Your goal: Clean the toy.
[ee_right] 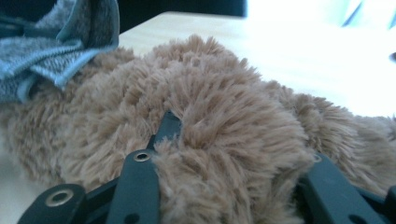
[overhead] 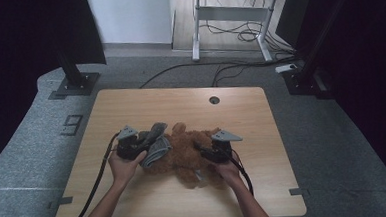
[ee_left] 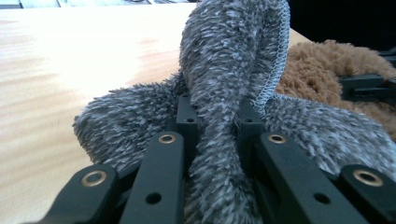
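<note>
Dim light is covering the high view, its side edges sinking into black. In the right gripper view, daylight is blowing out the table (ee_right: 299, 51) at the far right corner, and the nearest fur is blurring softly.

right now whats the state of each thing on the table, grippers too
grey fuzzy cloth: pinched in a raised fold, part draped on the toy
brown plush toy: lying on the table, fur squeezed between jaws
left gripper: shut on the grey fuzzy cloth
right gripper: shut on the brown plush toy
table: bare light wood around them
</note>
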The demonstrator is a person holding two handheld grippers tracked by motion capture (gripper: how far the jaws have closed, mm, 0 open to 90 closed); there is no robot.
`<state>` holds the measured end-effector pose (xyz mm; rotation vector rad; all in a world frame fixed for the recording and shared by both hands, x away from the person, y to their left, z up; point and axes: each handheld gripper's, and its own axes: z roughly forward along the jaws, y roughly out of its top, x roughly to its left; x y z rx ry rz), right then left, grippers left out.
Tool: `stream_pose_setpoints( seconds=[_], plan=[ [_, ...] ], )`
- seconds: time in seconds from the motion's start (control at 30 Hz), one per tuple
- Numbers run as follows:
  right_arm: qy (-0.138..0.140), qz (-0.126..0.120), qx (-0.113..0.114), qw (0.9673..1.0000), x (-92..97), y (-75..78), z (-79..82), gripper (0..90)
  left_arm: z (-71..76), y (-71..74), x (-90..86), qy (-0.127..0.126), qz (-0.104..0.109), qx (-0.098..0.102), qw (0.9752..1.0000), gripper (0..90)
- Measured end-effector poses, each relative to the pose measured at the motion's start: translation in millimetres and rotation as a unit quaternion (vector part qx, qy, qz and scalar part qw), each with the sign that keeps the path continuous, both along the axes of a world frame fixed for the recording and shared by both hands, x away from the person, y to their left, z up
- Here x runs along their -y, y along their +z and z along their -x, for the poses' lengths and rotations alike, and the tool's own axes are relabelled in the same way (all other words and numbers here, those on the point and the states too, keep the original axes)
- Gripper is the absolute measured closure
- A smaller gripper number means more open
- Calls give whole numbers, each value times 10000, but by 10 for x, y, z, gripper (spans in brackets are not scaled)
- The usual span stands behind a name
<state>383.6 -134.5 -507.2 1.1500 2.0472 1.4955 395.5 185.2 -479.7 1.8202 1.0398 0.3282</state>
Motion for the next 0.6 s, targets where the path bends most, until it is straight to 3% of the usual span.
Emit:
stream_pose_setpoints(
  seconds=[0.13,0.23,0.37,0.47,0.6],
  plan=[
    [-246,19,371,9990,27,34,-65,606,-121,77,68,-31,-83,-41,10000,773],
    [-163,91,607,9980,43,31,-5,606,-64,71,65,-119,-230,24,9997,773],
    [-24,198,790,9967,70,-36,157,610,94,-40,-68,-126,-91,47,9999,774],
    [61,162,899,9958,105,-81,281,612,170,-124,-210,-19,-20,-80,10000,774],
    [127,166,988,9949,130,-112,361,614,157,-270,-322,50,-23,-412,9991,774]
  ],
)
